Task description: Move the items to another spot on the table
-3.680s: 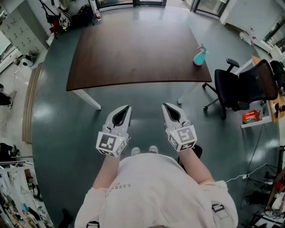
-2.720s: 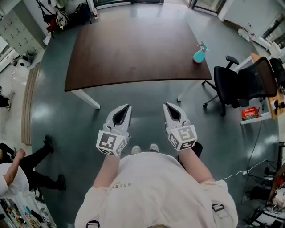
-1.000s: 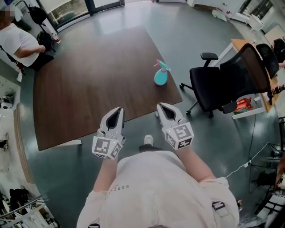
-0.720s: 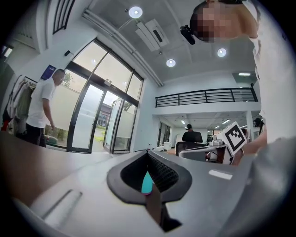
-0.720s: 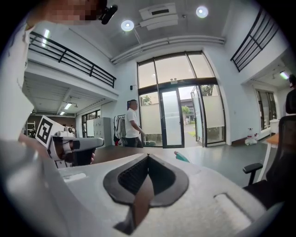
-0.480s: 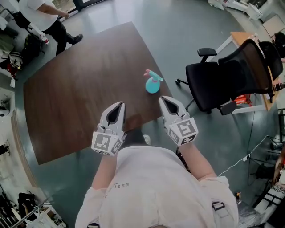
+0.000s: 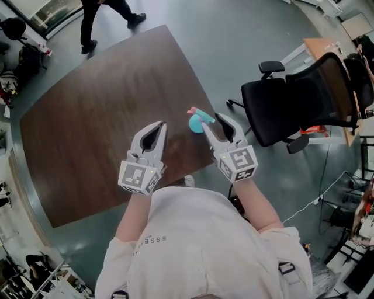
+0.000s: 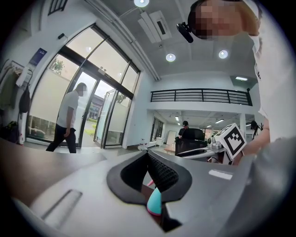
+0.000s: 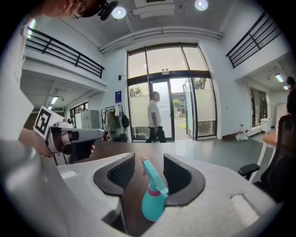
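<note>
A teal spray bottle (image 7: 196,121) with a pink trigger stands near the corner of the dark brown table (image 7: 105,111). My right gripper (image 7: 211,122) has reached it. Its jaws have just been opening and now stand open. In the right gripper view the bottle (image 9: 152,202) stands upright between the pads, which do not press on it. My left gripper (image 7: 157,126) hovers over the table's near edge, left of the bottle, with its jaws shut and empty. In the left gripper view a part of the bottle (image 8: 155,203) shows below its closed tips (image 8: 149,155).
A black office chair (image 7: 292,99) stands just right of the table corner, with a wooden desk (image 7: 327,49) behind it. A person (image 7: 111,9) walks past the table's far side. Cables lie on the floor at the right.
Both grippers have come forward from over the floor to the table's near edge. The right gripper's jaws have opened and now flank the spray bottle. The person at the far side has walked on.
</note>
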Motion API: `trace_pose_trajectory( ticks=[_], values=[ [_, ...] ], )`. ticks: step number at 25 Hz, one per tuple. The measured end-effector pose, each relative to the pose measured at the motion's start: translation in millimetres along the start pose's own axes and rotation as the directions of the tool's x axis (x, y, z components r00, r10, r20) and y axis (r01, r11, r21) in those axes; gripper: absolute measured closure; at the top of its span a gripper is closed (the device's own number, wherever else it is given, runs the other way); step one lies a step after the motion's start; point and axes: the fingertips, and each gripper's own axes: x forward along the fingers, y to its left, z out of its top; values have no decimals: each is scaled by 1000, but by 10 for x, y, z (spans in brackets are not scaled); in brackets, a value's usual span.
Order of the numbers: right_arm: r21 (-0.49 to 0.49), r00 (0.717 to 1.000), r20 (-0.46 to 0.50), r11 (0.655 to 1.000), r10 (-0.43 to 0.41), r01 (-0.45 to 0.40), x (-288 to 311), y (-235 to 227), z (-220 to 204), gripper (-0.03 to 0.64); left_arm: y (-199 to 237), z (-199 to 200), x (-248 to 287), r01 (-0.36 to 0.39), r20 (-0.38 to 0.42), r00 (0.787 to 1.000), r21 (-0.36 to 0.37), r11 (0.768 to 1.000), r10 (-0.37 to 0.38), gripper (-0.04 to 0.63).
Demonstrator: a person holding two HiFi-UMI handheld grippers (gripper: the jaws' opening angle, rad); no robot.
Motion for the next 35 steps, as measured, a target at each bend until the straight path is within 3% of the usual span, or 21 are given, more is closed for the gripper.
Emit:
trace_pose_trajectory(
  ticks=[5,13,16,17,20,35],
  values=[
    [23,999,-39,999,23,-22,297,-118,-212,387,148,-223,210,5,-50,999,-34,999,-7,586],
    [33,986,-119,993,117,-114,533,-110,-557,380,254,-505,310,-19,-106,994,-77,997,11,586],
    [12,985,-129,994,112,-111,560,-111,-603,407,246,-596,311,-21,-117,993,-90,996,11,586],
    [5,986,-131,994,105,-106,560,-117,-608,466,245,-630,296,-21,-118,993,-92,996,10,586],
    [9,986,-133,995,98,-98,546,-126,-628,479,231,-683,241,-23,-119,993,-97,995,11,586],
    [-41,990,2,989,141,-140,129,51,-210,485,-96,-450,-241,-88,-34,996,-31,996,86,587]
  ],
)
